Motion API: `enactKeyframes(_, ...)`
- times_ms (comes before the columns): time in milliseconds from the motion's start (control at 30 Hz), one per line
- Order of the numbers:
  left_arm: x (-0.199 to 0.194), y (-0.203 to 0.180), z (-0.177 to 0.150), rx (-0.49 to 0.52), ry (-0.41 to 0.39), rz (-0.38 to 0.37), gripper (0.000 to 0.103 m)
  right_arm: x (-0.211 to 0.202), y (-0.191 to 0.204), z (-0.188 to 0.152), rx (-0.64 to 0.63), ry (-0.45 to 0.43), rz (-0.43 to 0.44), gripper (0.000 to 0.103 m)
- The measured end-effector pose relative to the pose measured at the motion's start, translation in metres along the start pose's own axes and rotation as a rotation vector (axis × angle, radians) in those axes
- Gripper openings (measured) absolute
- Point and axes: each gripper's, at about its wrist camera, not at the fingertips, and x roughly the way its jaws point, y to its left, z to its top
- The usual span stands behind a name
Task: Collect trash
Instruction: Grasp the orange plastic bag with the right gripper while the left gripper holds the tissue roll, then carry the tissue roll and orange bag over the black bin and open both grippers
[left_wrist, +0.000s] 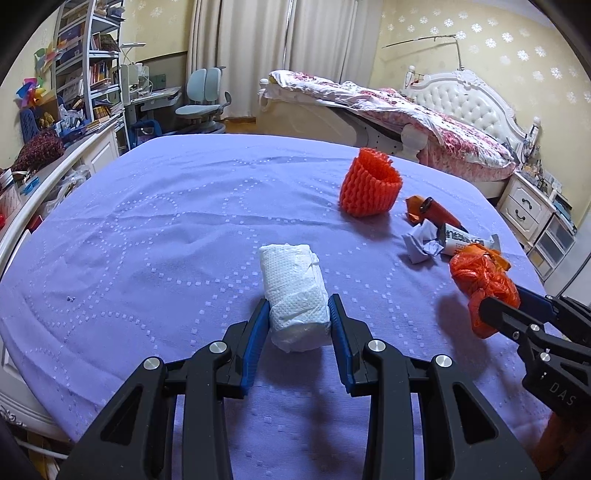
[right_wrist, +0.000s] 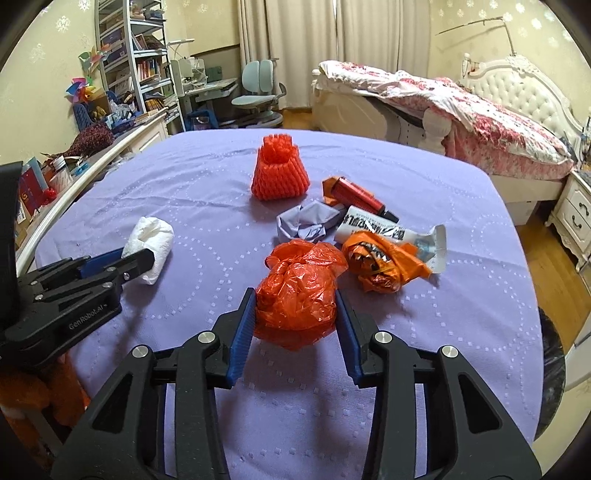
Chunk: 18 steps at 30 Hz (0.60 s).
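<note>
Lilac cloth covers the table (left_wrist: 166, 221), and the trash lies spread on it. The left tongs (left_wrist: 298, 314) grip a tissue wad (left_wrist: 293, 291), with both blue pads pressed against its near end; the wad reaches away from the tongs along the cloth. In the right wrist view the same wad (right_wrist: 151, 243) shows at the left, with the left tongs (right_wrist: 138, 260) closed around it from the side.

The right tongs (right_wrist: 295, 314) hold a red bag (right_wrist: 297, 295), a crumpled plastic one, with the pads touching its two sides. From the left wrist view the bag (left_wrist: 480, 280) sits at the tip of the right tongs (left_wrist: 495, 306), to the right of the left tongs.

Just beyond the bag, to its right, lies an orange wrapper (right_wrist: 380, 264), touching a white printed packet (right_wrist: 391, 230). Straight ahead of the right tongs, past the bag, is a crumpled grey paper (right_wrist: 308, 223). Behind the paper lies a red tube (right_wrist: 360, 197) with a dark tip, resting on an orange scrap. Farthest from both tongs stands a red foam net (right_wrist: 280, 173), upright and open at the top, apart from the rest.
</note>
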Motion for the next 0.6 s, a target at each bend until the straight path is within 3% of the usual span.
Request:
enactKeyframes(300, -0.015, -0.029, 0.003, 0.022, -0.025, -0.059, 0.035, -0.036, -0.027, 0.002, 0.056, -0.076, -0.024, 0.040)
enactKeyframes(600, -0.027, -0.080, 0.008, 0.068, -0.055, -0.160, 0.035, -0.071, -0.087, -0.010, 0.167, -0.132, -0.126, 0.040)
